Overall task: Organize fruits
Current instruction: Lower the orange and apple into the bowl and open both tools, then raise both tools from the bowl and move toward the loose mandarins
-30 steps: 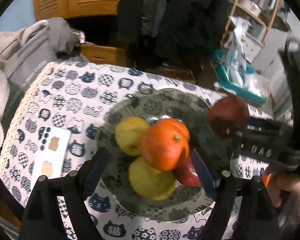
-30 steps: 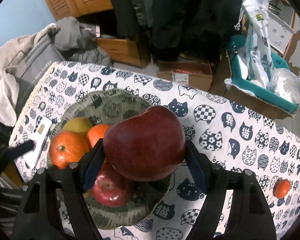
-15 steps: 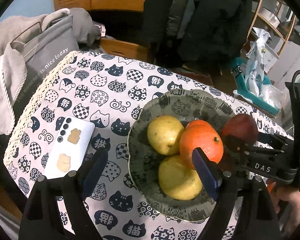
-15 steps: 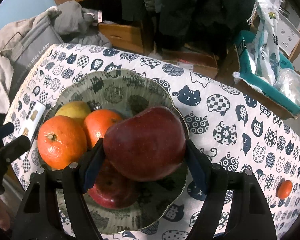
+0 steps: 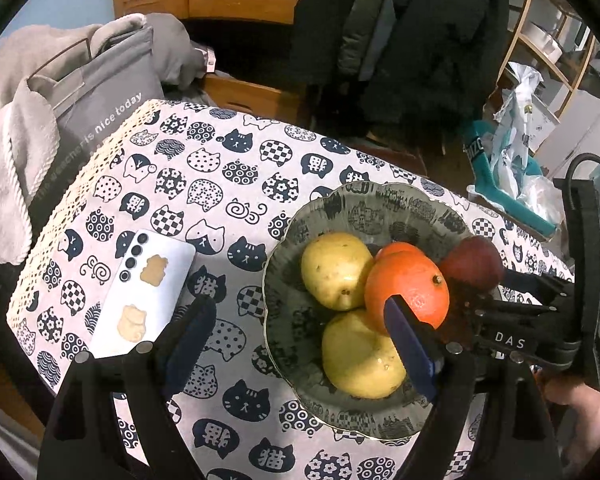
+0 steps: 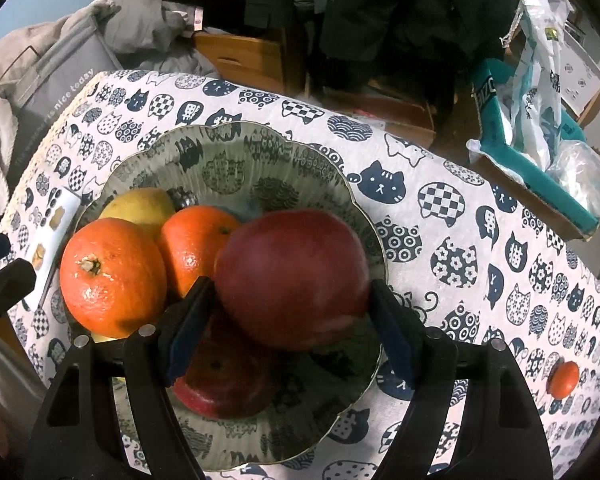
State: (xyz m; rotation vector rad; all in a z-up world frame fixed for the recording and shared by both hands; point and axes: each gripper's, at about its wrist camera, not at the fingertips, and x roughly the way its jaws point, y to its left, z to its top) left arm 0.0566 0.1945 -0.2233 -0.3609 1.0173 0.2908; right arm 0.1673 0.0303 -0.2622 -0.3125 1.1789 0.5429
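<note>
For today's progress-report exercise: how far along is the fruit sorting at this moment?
Mostly done. The glass bowl already holds two oranges, two yellow fruits and a red apple. In hand: the right gripper carries a dark red apple over the bowl. Left: release it, then fetch the small orange on the tablecloth. The left gripper is open, empty.

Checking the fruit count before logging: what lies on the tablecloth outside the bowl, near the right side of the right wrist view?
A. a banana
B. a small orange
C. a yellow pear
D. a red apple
B: a small orange sits alone on the tablecloth, apart from the bowl.
</note>
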